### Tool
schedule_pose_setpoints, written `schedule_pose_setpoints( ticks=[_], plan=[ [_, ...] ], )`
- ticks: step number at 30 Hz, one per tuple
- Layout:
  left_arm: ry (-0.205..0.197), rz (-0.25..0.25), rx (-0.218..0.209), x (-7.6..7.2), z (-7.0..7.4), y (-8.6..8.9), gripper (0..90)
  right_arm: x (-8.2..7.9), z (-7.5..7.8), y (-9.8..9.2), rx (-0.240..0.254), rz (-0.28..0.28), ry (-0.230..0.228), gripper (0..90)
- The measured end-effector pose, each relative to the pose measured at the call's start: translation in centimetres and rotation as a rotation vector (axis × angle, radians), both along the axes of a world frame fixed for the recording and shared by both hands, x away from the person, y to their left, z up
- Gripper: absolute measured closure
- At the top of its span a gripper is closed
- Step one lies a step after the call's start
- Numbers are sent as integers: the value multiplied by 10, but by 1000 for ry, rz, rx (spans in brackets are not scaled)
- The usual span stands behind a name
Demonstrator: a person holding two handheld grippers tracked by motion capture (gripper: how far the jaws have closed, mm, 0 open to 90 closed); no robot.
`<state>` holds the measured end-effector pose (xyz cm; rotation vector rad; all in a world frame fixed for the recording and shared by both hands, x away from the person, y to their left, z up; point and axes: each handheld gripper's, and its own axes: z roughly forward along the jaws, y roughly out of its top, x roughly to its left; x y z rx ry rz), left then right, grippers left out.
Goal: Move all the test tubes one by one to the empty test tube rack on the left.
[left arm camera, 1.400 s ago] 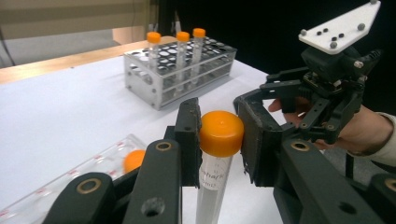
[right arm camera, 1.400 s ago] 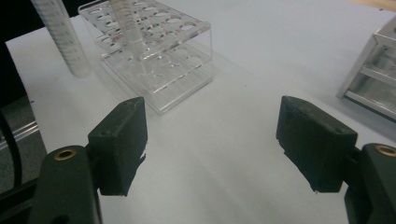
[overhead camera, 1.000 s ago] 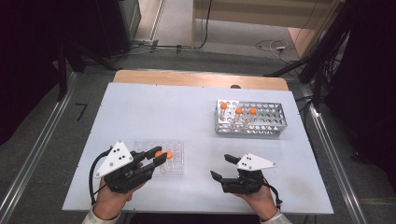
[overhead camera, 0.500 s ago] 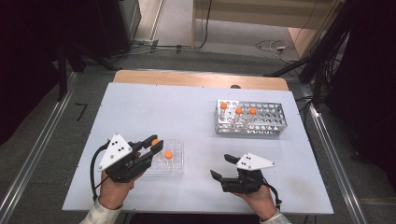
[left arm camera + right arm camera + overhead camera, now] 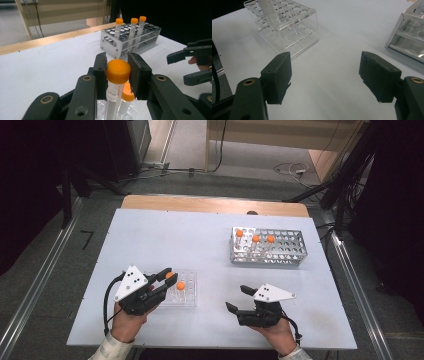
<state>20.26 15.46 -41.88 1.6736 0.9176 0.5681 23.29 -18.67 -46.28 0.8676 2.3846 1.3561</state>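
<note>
Here the left gripper [image 5: 117, 75] has its jaws closed tight on the orange cap of a tube [image 5: 113, 96], which hangs upright over the clear rack [image 5: 181, 290] near the front left corner of the desk [image 5: 165, 235]. A second capped tube [image 5: 126, 98] stands in that rack just beside and behind the held one. In the left gripper view the held tube's lower end runs down among the rack's holes, but whether it has reached the bottom of a hole cannot be told.

The right gripper [image 5: 325, 77] rests near the front edge, right of the clear rack, jaws spread wide with nothing between them. Toward the back right of the desk stands the metal rack [image 5: 280, 251], holding three more orange-capped tubes [image 5: 255, 240] in a row along its left part.

The step in hand looks like moving tubes from the metal rack to the clear one, with this tube being seated in its hole. The next move probably calls for lowering it straight down until it bottoms out, keeping it upright so it does not knock the neighbouring tube, and then parting the jaws just enough to clear the cap. The light plastic rack might shift if the tube catches on a hole's edge; the idle right gripper is near enough to steady it.
</note>
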Motion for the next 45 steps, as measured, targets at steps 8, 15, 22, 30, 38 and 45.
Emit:
schedule_pose_setpoints(
  ticks=[8, 15, 22, 30, 38, 45],
  plan=[
    [6, -8, -19, -1, 0, 1, 652, 1, -1, 0, -1, -3, 4, 247],
    [6, -12, -37, -1, 1, 3, 621, 2, 0, -3, 5, -24, -2, 248],
    [18, -3, -49, -1, 1, 3, 528, 7, 2, -10, 11, -66, -16, 250],
    [36, 31, -70, 3, -3, 5, 381, 20, 7, -26, 23, -186, -41, 259],
    [35, 41, -62, 3, -4, 3, 325, 38, 13, -36, 20, -281, -60, 261],
    [31, 38, -64, 3, -3, 3, 320, 63, 14, -48, 0, -370, -80, 280]
  ],
)
